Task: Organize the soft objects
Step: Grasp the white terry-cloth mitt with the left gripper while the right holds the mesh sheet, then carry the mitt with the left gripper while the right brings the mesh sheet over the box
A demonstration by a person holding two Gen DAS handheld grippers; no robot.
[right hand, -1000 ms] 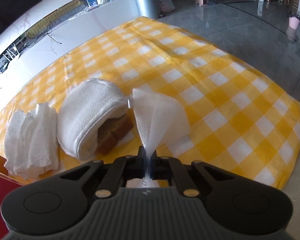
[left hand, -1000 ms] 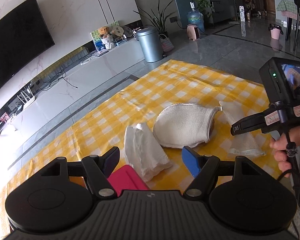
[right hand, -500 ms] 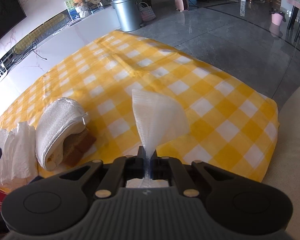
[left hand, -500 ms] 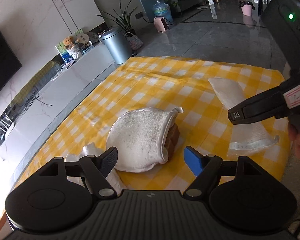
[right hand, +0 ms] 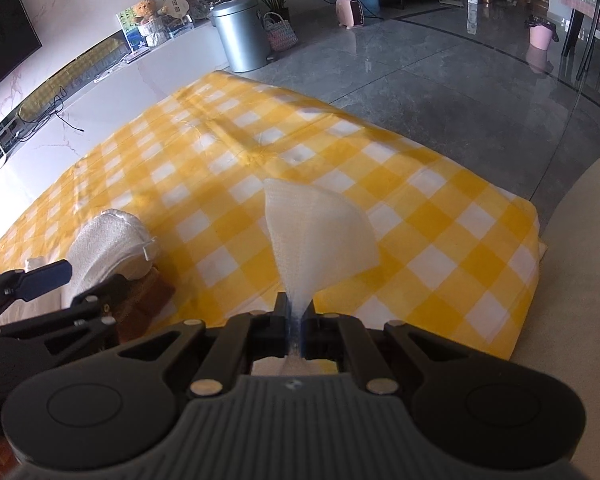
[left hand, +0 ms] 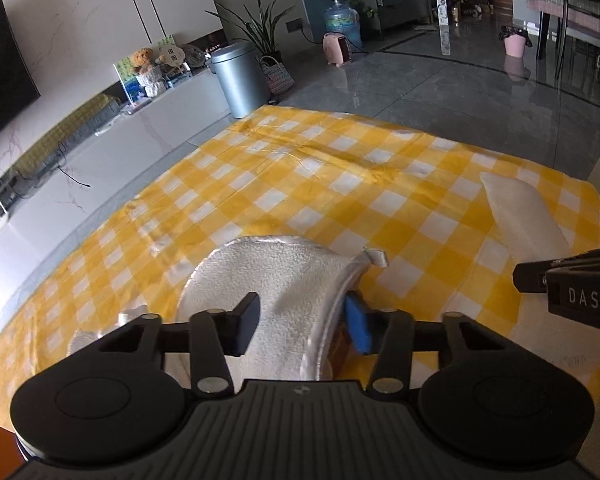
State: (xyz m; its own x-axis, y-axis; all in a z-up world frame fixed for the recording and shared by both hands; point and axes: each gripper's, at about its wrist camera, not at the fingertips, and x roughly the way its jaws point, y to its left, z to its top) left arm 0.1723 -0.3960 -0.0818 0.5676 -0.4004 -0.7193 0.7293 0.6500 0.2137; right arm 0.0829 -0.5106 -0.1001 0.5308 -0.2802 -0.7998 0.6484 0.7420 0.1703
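A white terry mitt (left hand: 272, 272) lies on the yellow checked cloth (left hand: 300, 184) with a brown pad (right hand: 148, 300) under its open end. My left gripper (left hand: 300, 328) straddles the mitt's near part, and its jaws are closing with both pads against the fabric. From the right wrist view the left gripper (right hand: 74, 286) shows at the left edge, over the mitt (right hand: 108, 240). My right gripper (right hand: 296, 320) is shut on the narrow end of a white mesh cloth (right hand: 320, 236), which fans out over the checks. That mesh cloth (left hand: 520, 216) and the right gripper (left hand: 540, 280) appear at the right of the left wrist view.
A crumpled white cloth (left hand: 88, 336) lies left of the mitt. Beyond the checked cloth stand a silver bin (left hand: 240, 76), a white low cabinet (left hand: 100, 148), a pink heater (left hand: 338, 48) and a water bottle (left hand: 342, 20). A beige cushion (right hand: 580, 264) borders the right side.
My left gripper came down and forward over the mitt and its jaws narrowed from wide open onto it. The right gripper kept its hold on the mesh cloth and shifted slightly.
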